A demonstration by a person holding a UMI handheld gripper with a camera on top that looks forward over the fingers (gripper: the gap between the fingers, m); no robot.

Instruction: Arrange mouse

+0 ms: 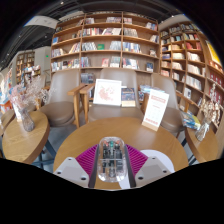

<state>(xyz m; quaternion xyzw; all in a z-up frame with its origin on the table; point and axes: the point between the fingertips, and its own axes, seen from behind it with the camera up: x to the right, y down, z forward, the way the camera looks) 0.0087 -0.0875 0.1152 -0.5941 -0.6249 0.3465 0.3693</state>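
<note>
A clear, see-through mouse (112, 158) with its inner parts showing sits between my gripper's (112, 165) two fingers. The magenta pads (88, 158) press on its left and right sides, so the gripper is shut on it. The mouse is held lengthwise along the fingers, above the near part of a round wooden table (120, 133). I cannot tell whether its underside touches the tabletop.
A white sign card (155, 108) stands on the round table, ahead to the right. A white display board (107, 92) stands on a farther table with wooden chairs (80, 100). Another round table (20, 142) is at the left. Bookshelves (110, 42) fill the back.
</note>
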